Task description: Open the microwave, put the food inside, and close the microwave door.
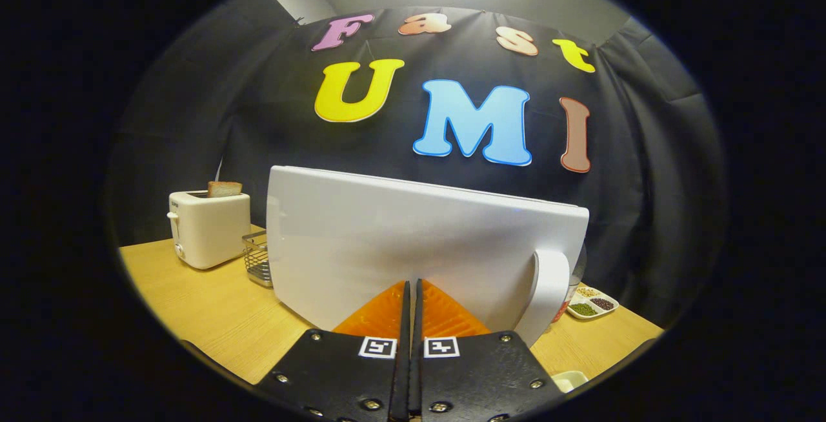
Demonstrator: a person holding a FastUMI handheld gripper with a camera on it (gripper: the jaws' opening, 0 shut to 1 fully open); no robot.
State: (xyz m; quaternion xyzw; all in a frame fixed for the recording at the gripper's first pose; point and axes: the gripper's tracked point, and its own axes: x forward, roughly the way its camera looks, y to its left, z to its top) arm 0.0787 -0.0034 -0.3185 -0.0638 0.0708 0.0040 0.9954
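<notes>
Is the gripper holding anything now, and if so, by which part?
Nothing is held. The gripper is shut and empty, its fingers together, tips against the white microwave door.

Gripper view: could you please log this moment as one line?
gripper: shut, empty, tips at microwave door | door: appears closed | handle: beside fingers | toaster: holds bread

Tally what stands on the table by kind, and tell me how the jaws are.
Microwave, white: 1
Toaster with a bread slice: 1
Wire basket: 1
Divided dish of beans: 1
Small white dish: 1
Total: 5
The gripper has its jaws shut, empty, tips at the microwave door.
</notes>
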